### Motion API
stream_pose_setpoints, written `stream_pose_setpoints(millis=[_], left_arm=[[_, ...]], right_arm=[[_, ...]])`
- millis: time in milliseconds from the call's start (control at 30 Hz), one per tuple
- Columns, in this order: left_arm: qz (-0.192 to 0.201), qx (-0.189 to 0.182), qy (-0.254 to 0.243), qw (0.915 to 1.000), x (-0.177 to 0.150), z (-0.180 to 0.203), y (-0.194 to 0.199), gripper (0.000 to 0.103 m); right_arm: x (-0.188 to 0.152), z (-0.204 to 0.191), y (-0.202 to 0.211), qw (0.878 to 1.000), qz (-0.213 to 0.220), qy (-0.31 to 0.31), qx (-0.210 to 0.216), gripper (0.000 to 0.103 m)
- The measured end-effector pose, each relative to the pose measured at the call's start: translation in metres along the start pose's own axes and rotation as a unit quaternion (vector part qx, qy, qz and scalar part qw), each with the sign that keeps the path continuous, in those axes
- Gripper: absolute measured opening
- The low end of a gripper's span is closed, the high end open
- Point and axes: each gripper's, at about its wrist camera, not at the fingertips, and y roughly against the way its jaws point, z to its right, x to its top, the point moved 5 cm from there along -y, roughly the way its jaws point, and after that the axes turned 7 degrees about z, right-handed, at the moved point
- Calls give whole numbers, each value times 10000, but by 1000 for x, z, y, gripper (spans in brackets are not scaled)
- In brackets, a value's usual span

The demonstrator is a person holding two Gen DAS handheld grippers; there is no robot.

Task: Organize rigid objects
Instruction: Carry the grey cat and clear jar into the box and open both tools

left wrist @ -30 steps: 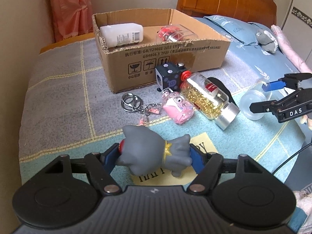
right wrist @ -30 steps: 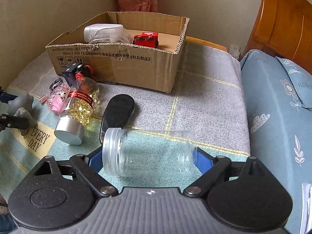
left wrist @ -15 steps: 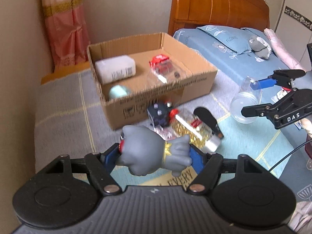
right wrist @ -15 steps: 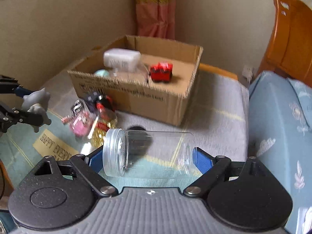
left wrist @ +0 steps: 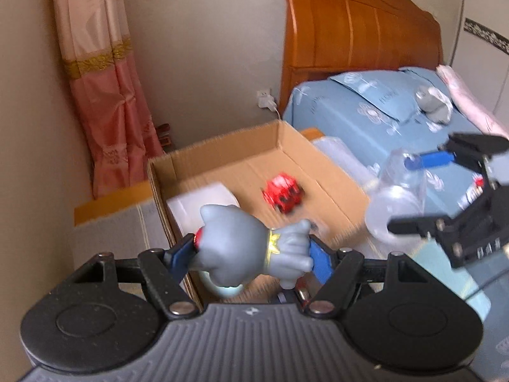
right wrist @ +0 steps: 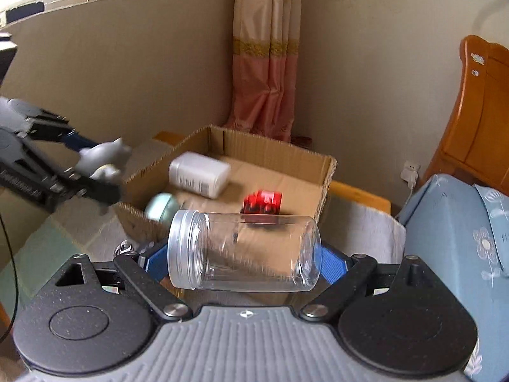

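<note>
While clamped endwise, clear jar (right wrist: 243,251) sideways.

Both hand-held grippers, left (left wrist: 251,251) and right (right wrist: 243,259), aloft, each clamped.

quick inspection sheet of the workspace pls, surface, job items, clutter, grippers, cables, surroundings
surface: grey checked blanket under the cardboard box.
job's things: grey figurine and clear jar held in the air; in the box a white bottle, red toy car, pale green ball.
clutter: keyring loops by the box, mostly hidden.
grippers: left gripper shut on the figurine; right gripper shut on the jar, lying sideways.
cables: black cable beside the left gripper.
surroundings: pink curtain, wooden headboard, blue bedding, wall plug.
</note>
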Motion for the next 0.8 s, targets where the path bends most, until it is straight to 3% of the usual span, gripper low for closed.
stream_pose_setpoints(millis=[333, 633, 700, 800], left_arm=[[-244, 250, 200, 9992, 44, -38, -67, 73], [-422, 331, 732, 9959, 49, -61, -123, 73], [-410, 414, 830, 9948, 48, -65, -131, 75], [-325, 558, 963, 9933, 48, -71, -133, 89]], right_arm=[[39, 14, -40, 10000, -3, -2, 79, 94], [47, 22, -64, 9999, -111, -68, 41, 94], [47, 23, -73, 9999, -167, -42, -10, 94], [46, 25, -78, 9998, -202, -28, -44, 94]])
